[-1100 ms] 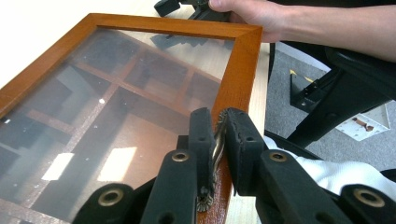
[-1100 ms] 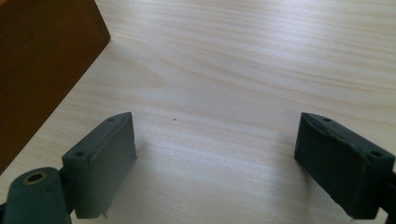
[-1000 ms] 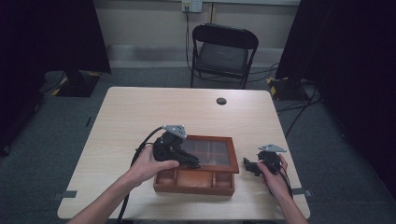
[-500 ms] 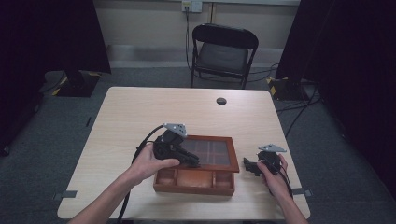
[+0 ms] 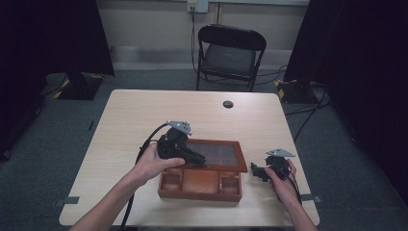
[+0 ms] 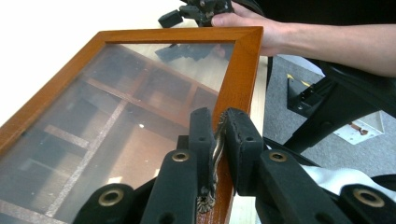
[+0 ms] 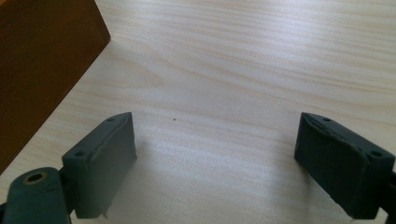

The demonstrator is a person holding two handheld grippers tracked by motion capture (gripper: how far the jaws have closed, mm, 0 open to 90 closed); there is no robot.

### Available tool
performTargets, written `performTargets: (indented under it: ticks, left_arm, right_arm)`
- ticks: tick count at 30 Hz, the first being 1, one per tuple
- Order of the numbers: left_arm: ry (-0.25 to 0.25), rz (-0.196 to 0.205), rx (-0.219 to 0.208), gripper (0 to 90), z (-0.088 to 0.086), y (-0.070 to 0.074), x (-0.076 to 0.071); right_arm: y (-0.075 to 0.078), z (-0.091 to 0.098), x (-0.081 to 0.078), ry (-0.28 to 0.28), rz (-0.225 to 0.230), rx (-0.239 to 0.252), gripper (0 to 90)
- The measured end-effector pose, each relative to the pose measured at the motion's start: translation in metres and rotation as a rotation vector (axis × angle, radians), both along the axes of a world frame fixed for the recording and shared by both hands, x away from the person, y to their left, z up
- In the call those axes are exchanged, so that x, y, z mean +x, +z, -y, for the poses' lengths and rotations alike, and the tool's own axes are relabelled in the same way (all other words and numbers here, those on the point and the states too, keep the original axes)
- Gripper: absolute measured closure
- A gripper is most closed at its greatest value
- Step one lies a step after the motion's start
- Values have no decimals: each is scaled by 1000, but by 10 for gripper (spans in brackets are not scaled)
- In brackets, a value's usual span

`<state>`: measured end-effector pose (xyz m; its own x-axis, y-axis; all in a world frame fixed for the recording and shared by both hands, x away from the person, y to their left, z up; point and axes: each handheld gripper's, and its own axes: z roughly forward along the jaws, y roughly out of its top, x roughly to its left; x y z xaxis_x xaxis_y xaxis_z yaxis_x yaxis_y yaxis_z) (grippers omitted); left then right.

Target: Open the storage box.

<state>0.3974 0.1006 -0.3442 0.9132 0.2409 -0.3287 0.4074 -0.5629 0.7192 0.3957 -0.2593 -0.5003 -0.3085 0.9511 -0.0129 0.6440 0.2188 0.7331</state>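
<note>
Left tool (image 6: 218,140) clamped on glass lid's (image 6: 140,102) metal latch, lifting it off wooden box (image 5: 199,183); right tool (image 7: 215,158) spread wide, idle beside, on table (image 5: 134,120).

A brown wooden box (image 5: 201,185) with compartments sits near the table's front edge. Its glass-paned lid (image 6: 116,107) is raised partway open

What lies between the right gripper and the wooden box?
Bare table: the right gripper view shows it between the open right gripper and the wooden box.
</note>
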Motion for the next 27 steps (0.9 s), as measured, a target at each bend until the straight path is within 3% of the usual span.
performTargets:
  ticks: [7, 11, 13, 27]
  left_arm:
    - [3, 2, -2, 813, 0, 3, 2]
    - [5, 7, 18, 813, 1, 5, 1]
    - [14, 2, -5, 813, 0, 5, 3]
    - [24, 22, 2, 813, 0, 15, 8]
  right_arm:
    - [0, 0, 0, 0, 0, 0, 116]
    - [0, 0, 0, 0, 0, 0, 116]
    - [0, 0, 0, 0, 0, 0, 116]
    - [0, 0, 0, -1, 0, 1, 116]
